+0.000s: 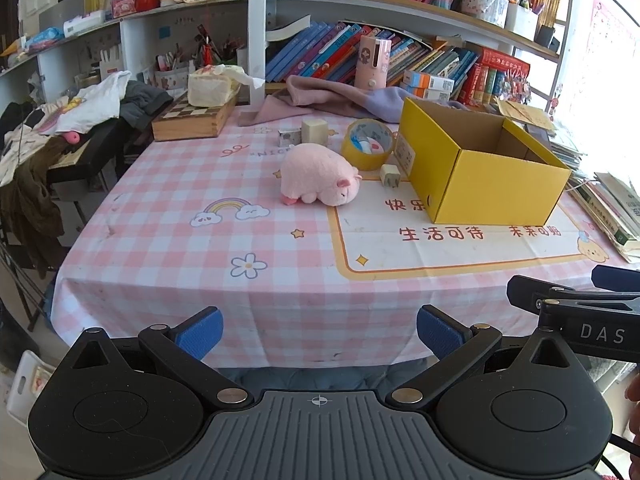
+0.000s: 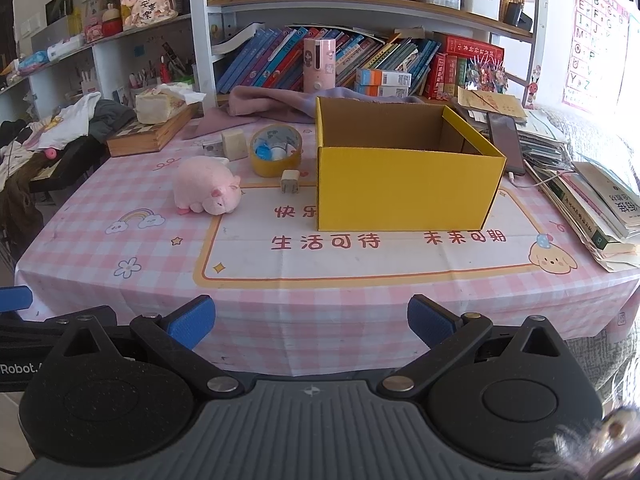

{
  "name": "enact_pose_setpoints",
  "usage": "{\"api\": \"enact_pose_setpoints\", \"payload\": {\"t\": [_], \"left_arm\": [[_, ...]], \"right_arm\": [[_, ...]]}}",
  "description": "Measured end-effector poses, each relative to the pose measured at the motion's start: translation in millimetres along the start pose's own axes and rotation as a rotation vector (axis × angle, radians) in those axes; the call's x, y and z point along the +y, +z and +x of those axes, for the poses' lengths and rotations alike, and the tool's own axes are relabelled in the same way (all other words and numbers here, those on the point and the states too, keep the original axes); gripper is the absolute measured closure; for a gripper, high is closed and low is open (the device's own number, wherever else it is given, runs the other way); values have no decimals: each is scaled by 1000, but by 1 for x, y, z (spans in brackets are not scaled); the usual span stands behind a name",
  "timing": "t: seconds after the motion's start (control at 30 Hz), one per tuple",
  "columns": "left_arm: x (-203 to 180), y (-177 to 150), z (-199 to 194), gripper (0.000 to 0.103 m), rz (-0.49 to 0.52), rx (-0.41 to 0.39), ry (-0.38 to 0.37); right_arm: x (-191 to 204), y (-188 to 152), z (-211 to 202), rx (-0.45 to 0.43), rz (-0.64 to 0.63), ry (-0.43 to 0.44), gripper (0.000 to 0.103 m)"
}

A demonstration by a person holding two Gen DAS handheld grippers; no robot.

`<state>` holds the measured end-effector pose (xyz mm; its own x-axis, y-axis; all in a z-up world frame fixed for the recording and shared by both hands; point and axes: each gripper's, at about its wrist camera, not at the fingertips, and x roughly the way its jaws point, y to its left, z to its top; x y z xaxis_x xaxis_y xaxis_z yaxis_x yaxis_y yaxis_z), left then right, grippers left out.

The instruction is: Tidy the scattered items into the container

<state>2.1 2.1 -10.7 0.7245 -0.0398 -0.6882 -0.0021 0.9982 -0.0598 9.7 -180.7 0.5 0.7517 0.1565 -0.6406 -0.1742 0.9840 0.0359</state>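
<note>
An open yellow cardboard box [image 1: 480,176] [image 2: 404,196] stands on the pink checked tablecloth, with nothing visible inside it. Left of it lie a pink plush pig [image 1: 318,176] [image 2: 206,188], a white charger plug [image 1: 390,176] [image 2: 290,182], a roll of yellow tape [image 1: 370,144] [image 2: 276,152] with small things in its hole, a cream block [image 1: 315,132] [image 2: 235,142] and a small silver box [image 1: 289,137] [image 2: 212,148]. My left gripper [image 1: 319,338] and right gripper [image 2: 311,326] hover open before the table's front edge, with nothing between their blue pads. All the items are far from both.
A wooden chess box [image 1: 192,118] with a tissue pack sits at the back left. A pink cloth [image 1: 320,98] lies behind the items. Stacked books and a phone [image 2: 506,144] crowd the right side. Bookshelves rise behind. A clothes-covered chair [image 1: 60,140] stands left of the table.
</note>
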Motion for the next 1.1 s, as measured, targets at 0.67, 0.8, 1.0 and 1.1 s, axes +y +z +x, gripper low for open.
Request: {"api": "enact_pose_setpoints", "payload": {"t": [0.67,0.8,1.0,1.1], "left_arm": [[3,-4,-8,0,16,-9,-30],[4,-4,-9,0,20,-11,-31],[5,-5,-11,0,19,-11,-34],[7,-6,-12,0,17,-11,-39]], "right_arm": [[-1,-1,-10,-11,-2,-21,0],[-1,-1,-12,-10,-4,-23,0],[4,-4,-14,-8,-9,-30,0],[5,-4,-14,-10,-9,-31,0]]}}
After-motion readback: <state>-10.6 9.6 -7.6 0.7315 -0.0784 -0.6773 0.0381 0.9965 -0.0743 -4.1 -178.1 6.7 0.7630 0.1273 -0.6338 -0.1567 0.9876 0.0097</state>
